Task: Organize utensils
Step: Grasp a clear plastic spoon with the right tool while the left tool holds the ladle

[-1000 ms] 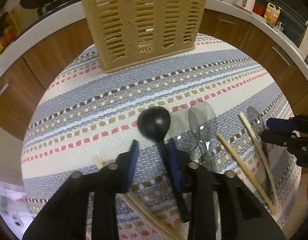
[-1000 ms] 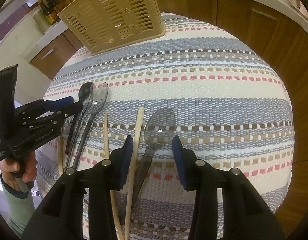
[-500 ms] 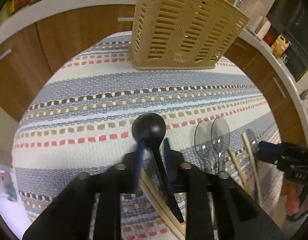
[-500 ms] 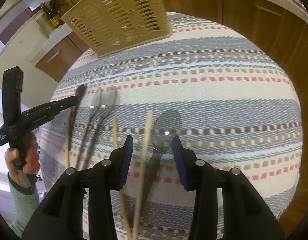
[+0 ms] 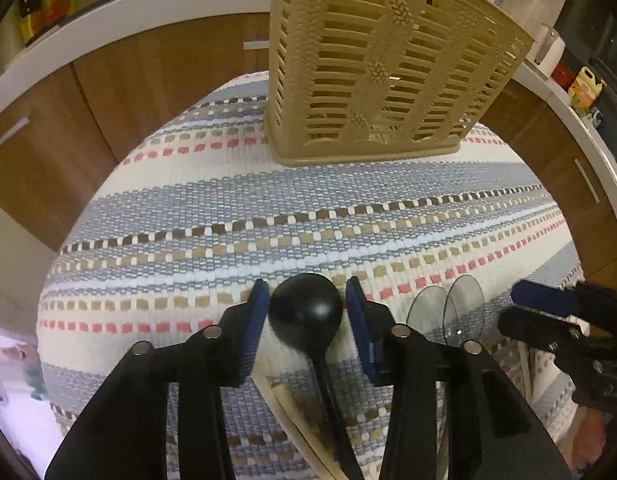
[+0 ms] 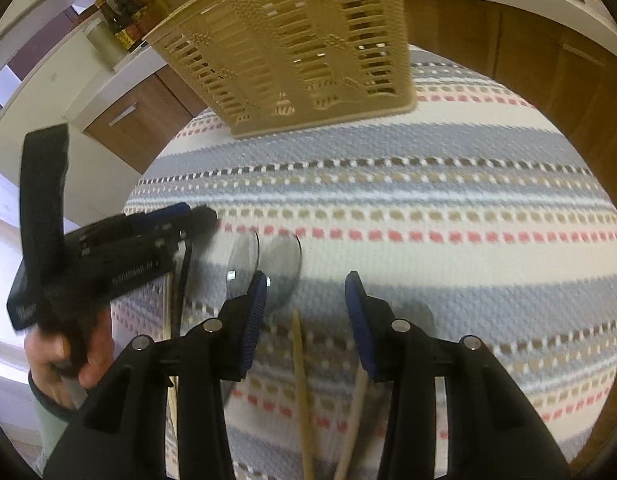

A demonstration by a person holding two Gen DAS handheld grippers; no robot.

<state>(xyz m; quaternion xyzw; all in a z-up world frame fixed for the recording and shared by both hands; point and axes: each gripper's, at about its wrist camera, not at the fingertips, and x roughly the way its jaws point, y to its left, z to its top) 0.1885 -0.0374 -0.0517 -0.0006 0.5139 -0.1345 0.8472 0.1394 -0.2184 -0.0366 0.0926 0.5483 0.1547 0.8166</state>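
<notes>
Brown wooden cabinets (image 5: 120, 92) under a white countertop (image 5: 120, 16).

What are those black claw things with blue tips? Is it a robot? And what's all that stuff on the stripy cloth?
No robot here. A person holds a grabber tool in each hand, with a little camera on each looking along its two fingers. One picture comes from the left gripper, the other from the right gripper. On the striped cloth stands a tan basket for the utensils. Nearer lie a black spoon, two clear spoons and wooden chopsticks. The left gripper's jaws have just been opening; the black spoon's bowl sits between them, seemingly not squeezed. The right gripper is open above the chopsticks, holding nothing.
</notes>
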